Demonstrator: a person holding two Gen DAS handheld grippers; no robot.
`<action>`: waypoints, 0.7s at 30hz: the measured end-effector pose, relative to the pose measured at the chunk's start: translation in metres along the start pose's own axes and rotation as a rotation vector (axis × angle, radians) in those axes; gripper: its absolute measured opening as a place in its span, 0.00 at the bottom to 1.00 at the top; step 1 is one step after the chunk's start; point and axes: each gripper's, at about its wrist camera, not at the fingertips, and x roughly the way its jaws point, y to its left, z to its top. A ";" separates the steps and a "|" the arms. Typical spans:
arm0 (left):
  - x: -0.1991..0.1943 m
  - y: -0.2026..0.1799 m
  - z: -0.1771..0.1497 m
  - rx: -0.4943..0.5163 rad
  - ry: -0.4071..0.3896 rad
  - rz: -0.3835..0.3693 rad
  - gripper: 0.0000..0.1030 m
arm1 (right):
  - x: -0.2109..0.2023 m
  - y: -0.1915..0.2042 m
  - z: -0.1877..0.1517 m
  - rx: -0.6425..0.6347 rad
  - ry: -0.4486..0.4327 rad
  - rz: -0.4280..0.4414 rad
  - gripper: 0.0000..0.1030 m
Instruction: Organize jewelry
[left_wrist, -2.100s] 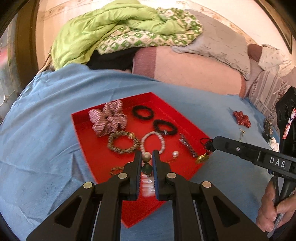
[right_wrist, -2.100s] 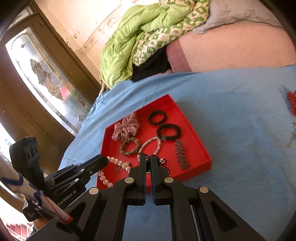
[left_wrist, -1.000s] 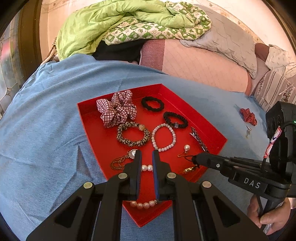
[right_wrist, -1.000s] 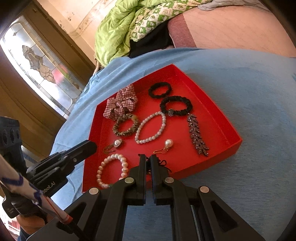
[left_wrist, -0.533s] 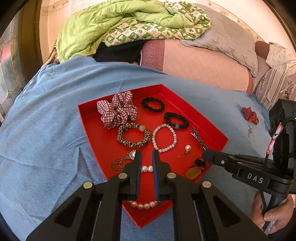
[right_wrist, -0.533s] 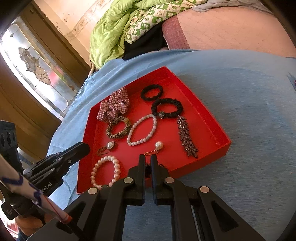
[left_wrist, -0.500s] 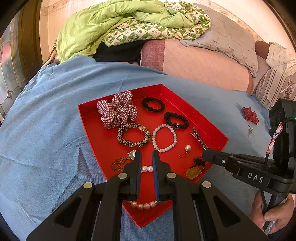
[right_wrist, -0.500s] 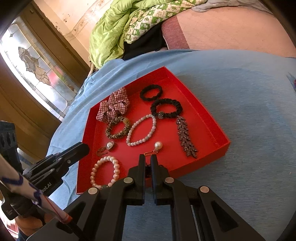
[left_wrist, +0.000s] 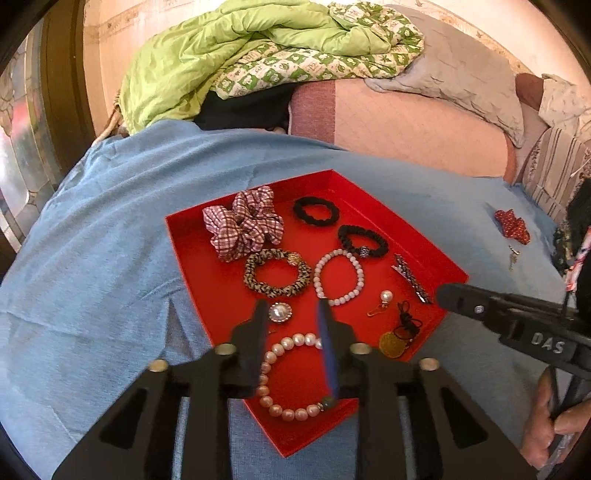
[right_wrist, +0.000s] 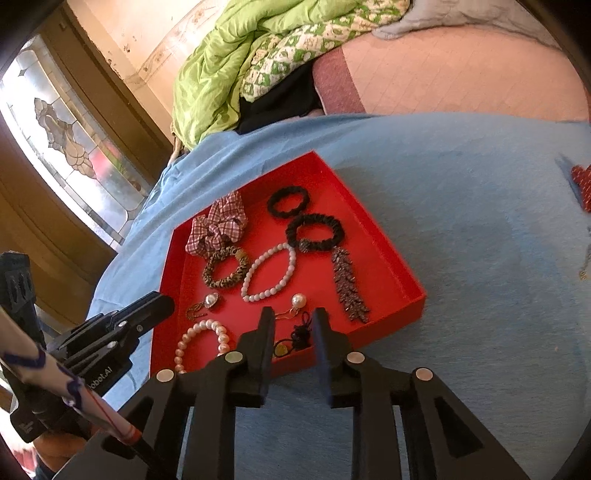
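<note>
Both tongs spread, nothing held — jewelry lay in the red tray (left_wrist: 192, 236).
The left gripper (left_wrist: 291, 314) and right gripper (right_wrist: 291, 321) gaped; the pendant (left_wrist: 392, 343) (light, limp-corded) looked best pinched at its disc.

red tray (left_wrist: 192, 258) crowded, blue sheet (left_wrist: 103, 236) (left) bare

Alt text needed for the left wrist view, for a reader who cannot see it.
The open left gripper hovers over a red tray on a blue cloth, its fingers straddling a pink pearl bracelet. The tray also holds scrunchies, bracelets and earrings; the right gripper reaches in from the right.
</note>
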 end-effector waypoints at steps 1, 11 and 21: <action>0.000 0.000 0.000 0.002 -0.002 0.008 0.32 | -0.001 0.000 0.000 -0.003 -0.005 -0.003 0.23; 0.008 -0.005 -0.006 0.033 0.015 0.062 0.49 | -0.008 -0.002 -0.001 -0.015 -0.017 -0.029 0.31; 0.017 -0.006 -0.009 0.044 0.030 0.119 0.69 | -0.007 -0.003 -0.004 -0.024 -0.010 -0.048 0.49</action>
